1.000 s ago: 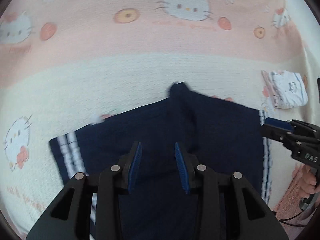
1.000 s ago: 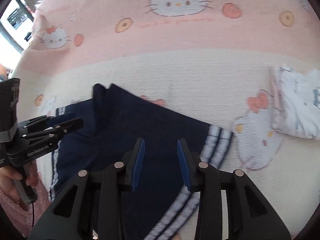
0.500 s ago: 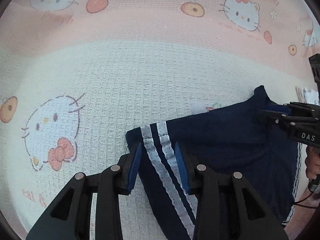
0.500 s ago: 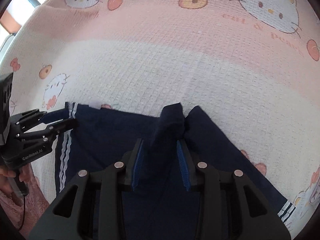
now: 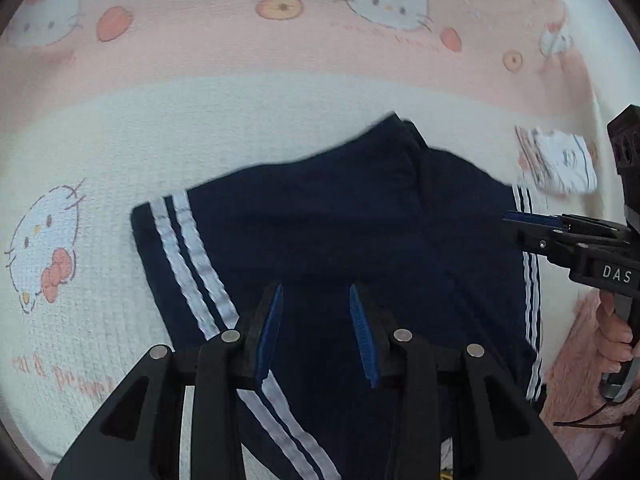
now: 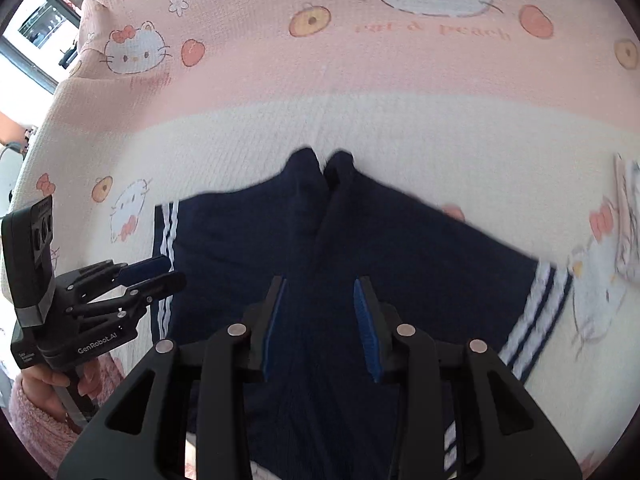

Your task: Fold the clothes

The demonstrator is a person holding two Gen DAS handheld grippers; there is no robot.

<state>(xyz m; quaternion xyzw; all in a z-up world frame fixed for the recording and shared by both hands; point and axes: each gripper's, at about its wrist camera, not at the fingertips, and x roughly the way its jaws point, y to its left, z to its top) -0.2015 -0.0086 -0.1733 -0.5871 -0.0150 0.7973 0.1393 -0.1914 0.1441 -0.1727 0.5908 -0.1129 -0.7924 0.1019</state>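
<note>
Pink-and-cream cartoon-cat blanket (image 5: 168, 128) covers the whole surface, probably laid down as a soft clean base for folding. On its cream band lie the navy shorts (image 5: 360, 220), spread flat with legs fanned out and crotch pointing away, white side stripes at both leg hems. Looks like the spread-out stage, no fold made yet.

Left gripper (image 5: 316, 332) hovers over the shorts near the left striped leg, jaws partly apart, nothing between them, only cloth underneath. Right gripper (image 6: 324, 328) hangs over the middle seam, jaws likewise apart and empty. Both point steeply down, likely lining up for a pinch on the cloth.

Small folded white printed garment (image 5: 560, 166) sits beside the right leg hem, probably a finished piece set aside.

View differences: left wrist shows the right gripper side-on past the right striped hem, plus the hand on its handle and a fluffy pink sleeve (image 5: 580, 368). Right wrist shows the left gripper from the side near the left stripes, and a window (image 6: 36, 20) at top left. The white garment is cut off at the edge there.
</note>
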